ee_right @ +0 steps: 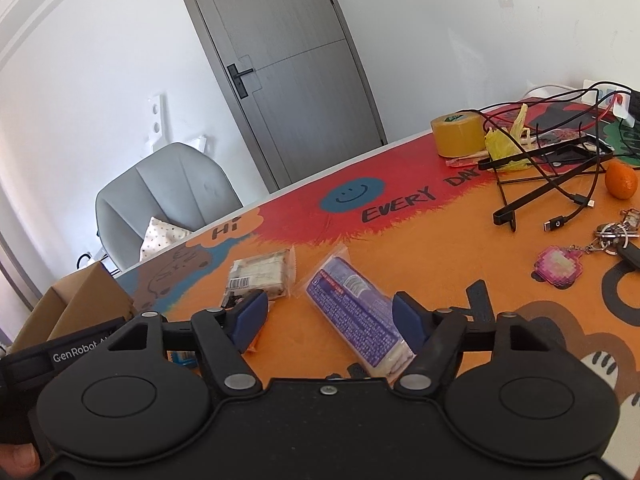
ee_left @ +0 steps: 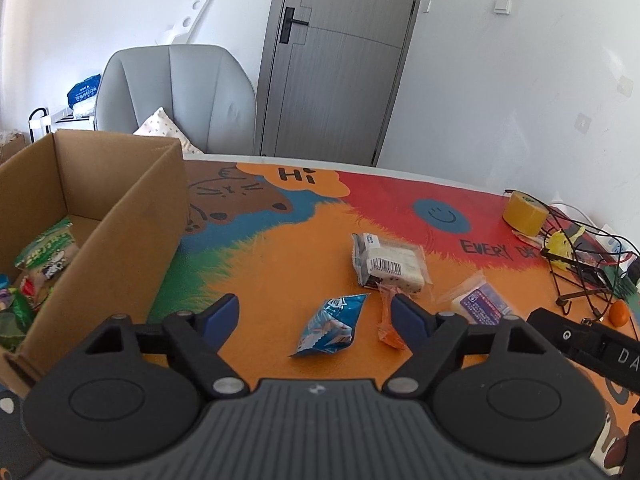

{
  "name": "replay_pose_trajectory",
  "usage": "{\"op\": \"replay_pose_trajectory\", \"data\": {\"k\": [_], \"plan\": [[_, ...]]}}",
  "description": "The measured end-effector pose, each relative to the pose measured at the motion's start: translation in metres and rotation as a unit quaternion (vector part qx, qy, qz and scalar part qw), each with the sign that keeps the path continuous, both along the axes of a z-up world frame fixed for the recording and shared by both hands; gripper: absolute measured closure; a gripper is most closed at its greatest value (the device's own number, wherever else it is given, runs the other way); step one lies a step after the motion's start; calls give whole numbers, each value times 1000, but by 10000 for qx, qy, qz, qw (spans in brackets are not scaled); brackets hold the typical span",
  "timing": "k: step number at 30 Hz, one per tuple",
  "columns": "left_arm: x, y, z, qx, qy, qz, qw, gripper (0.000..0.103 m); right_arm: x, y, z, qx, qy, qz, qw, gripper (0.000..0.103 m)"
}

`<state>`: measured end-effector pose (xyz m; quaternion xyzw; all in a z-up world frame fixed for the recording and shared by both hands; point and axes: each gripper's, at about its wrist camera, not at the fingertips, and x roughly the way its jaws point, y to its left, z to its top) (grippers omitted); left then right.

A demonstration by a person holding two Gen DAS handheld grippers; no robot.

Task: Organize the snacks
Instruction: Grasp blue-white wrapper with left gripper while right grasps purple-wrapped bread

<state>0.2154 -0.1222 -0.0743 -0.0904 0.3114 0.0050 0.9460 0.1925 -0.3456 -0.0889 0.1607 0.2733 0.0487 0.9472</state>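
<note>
Four loose snack packets lie on a brightly printed surface (ee_left: 280, 264), waiting to be put away. A blue packet (ee_left: 330, 330) sits nearest the left tongs (ee_left: 316, 316), lying between their two blue pads, which are spread wide and do not touch it. A small orange packet (ee_left: 388, 320) lies right beside the right-hand pad. Farther back is a white wrapped bar with a barcode (ee_left: 386, 264). A purple packet in clear wrap (ee_right: 356, 316) lies lengthwise between the pads of the right tongs (ee_right: 328, 316); those pads stand apart and, as far as can be seen, are not pressing it. Neither tool holds anything. Each seems lined up over its own packet so that both can be picked up together.

At the left edge of the surface stands an open cardboard box (ee_left: 120, 216) with a divider. Its near compartment already holds green and other coloured packets, so it looks like the place where the rest belong.

Off to the right, well apart from the snacks, lie a roll of yellow tape (ee_right: 458, 134), tangled black cables (ee_right: 560, 188), a mandarin (ee_right: 620, 180) and a bunch of keys (ee_right: 612, 236). A grey chair (ee_left: 176, 96) and a grey door (ee_left: 336, 60) are behind
</note>
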Motion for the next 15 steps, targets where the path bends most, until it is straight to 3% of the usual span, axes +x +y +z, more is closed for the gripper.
{"op": "replay_pose_trajectory", "data": {"k": [4,10,15], "plan": [[13,-3,-7,15,130,11,9999,34,11,-1,-5,-17,56,-11,10000,36],[24,-9,-19,50,253,-56,9997,35,19,3,-12,-116,127,9,9999,36],[29,-9,-28,33,359,-53,9993,44,22,10,-15,-268,165,9,9995,36]]}}
